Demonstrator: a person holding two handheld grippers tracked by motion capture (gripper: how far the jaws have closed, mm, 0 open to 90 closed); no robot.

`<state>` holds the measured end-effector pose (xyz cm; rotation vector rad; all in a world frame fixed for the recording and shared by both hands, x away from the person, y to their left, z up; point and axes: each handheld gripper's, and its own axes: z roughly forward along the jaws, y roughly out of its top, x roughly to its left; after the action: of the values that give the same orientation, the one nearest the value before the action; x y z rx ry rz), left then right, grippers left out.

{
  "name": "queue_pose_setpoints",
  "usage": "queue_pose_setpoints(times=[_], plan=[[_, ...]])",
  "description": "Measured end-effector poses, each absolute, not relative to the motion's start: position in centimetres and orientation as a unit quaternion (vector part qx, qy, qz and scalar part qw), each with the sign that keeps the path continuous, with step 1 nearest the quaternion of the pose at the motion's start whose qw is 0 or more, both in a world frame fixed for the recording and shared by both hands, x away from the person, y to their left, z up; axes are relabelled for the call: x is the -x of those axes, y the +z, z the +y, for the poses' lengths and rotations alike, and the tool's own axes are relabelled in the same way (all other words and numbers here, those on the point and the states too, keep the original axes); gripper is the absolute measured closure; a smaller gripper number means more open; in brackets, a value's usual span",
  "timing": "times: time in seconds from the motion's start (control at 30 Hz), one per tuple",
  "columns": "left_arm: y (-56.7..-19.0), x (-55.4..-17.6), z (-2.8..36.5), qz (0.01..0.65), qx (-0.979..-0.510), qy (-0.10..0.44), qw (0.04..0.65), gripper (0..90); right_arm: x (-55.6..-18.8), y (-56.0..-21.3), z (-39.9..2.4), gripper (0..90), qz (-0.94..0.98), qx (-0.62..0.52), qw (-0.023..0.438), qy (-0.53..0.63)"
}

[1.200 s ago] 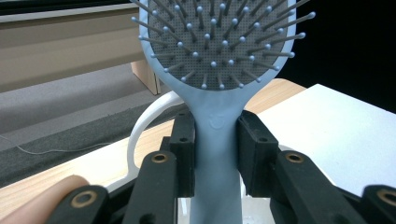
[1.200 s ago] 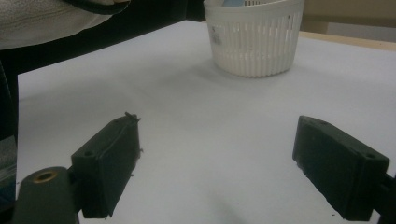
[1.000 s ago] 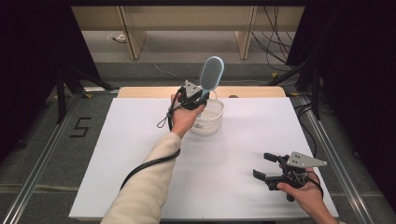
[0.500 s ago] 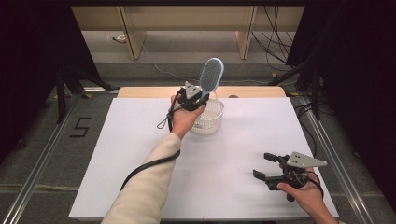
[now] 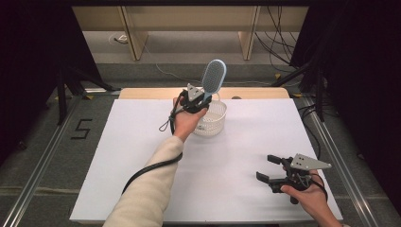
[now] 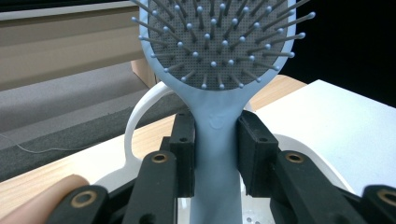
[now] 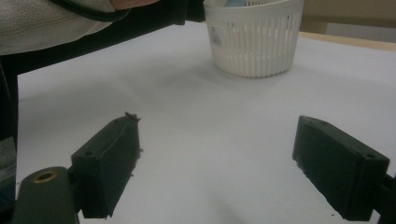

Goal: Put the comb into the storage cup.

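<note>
A light blue hairbrush (image 5: 213, 78) stands upright over a white slatted basket (image 5: 213, 119) at the far middle of the table. My left gripper (image 5: 202, 100) is shut on the brush's handle (image 6: 215, 140), with both black pads pressed against it just below the bristle head (image 6: 219, 42). The handle's lower end reaches down into the basket (image 6: 140, 116). My right gripper (image 5: 268, 168) rests near the front right of the table, open, with nothing between its jaws (image 7: 217, 163). From there the basket (image 7: 254, 39) stands ahead of it.
A white sheet (image 5: 142, 156) covers the table, and a wooden strip (image 5: 142, 92) runs along its far edge. Metal rails (image 5: 42, 161) border both sides. Cables (image 5: 279, 28) lie on the floor beyond the table.
</note>
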<state>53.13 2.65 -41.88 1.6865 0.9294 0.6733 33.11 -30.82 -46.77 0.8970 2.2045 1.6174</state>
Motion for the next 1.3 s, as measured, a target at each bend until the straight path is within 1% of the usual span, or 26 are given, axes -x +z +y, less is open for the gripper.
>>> queue_pose_setpoints(times=[1.3], plan=[[-42.86,-52.99,2.7,0.386,-0.708,0.28,0.521,69.3,-33.12,-46.79,-30.81,15.9,0.761,-0.308,0.13,0.556]])
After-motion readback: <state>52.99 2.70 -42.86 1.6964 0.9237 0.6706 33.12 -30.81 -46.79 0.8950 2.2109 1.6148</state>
